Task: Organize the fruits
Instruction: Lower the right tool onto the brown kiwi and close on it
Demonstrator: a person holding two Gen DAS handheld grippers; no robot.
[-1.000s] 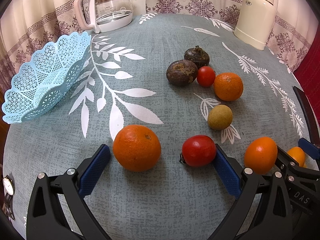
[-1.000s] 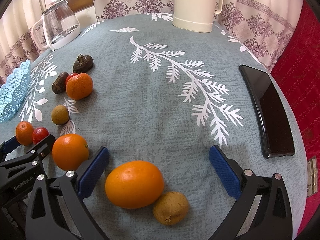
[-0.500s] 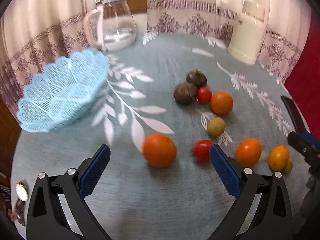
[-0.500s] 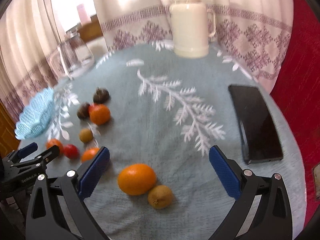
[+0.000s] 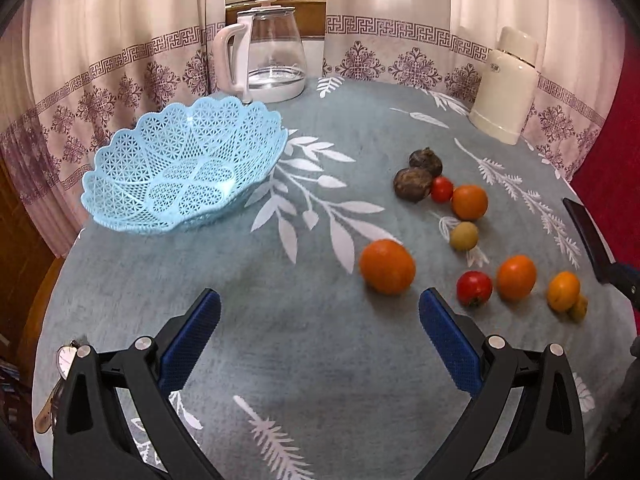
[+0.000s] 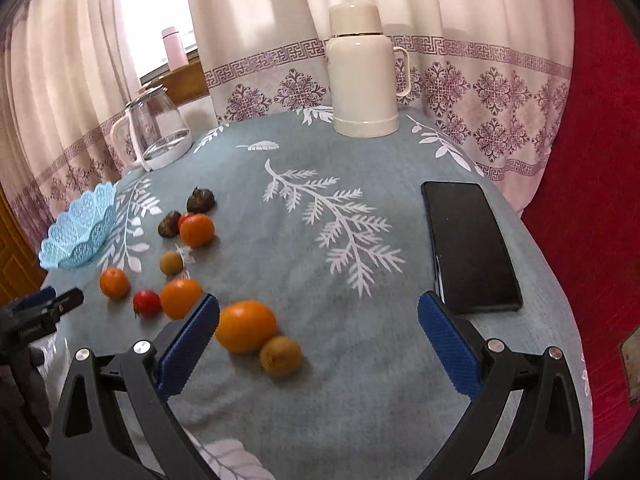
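Fingers [image 5: 194, 340] of both grippers spread, empty, over desk [image 5: 280, 320] w/ teal leaf-print cloth; curtains [image 6: 480, 60] behind.

Both grippers have pulled up and back from the fruit over the last second. A second ago the left gripper [image 5: 320, 334] sat low on the counter [image 5: 280, 352] with the big orange [image 5: 387, 266] and the near tomato [image 5: 474, 288] between its fingers [image 5: 448, 344]; now both fruits lie ahead of the fingertips, apart from them, and the whole blue basket [image 5: 184, 170] has come into its view. The right gripper [image 6: 318, 338] had the oval orange [image 6: 245, 325] and the small brown fruit [image 6: 281, 356] low between its fingers; these now lie further ahead, toward the left finger, and the white flask [image 6: 362, 72] shows in full.
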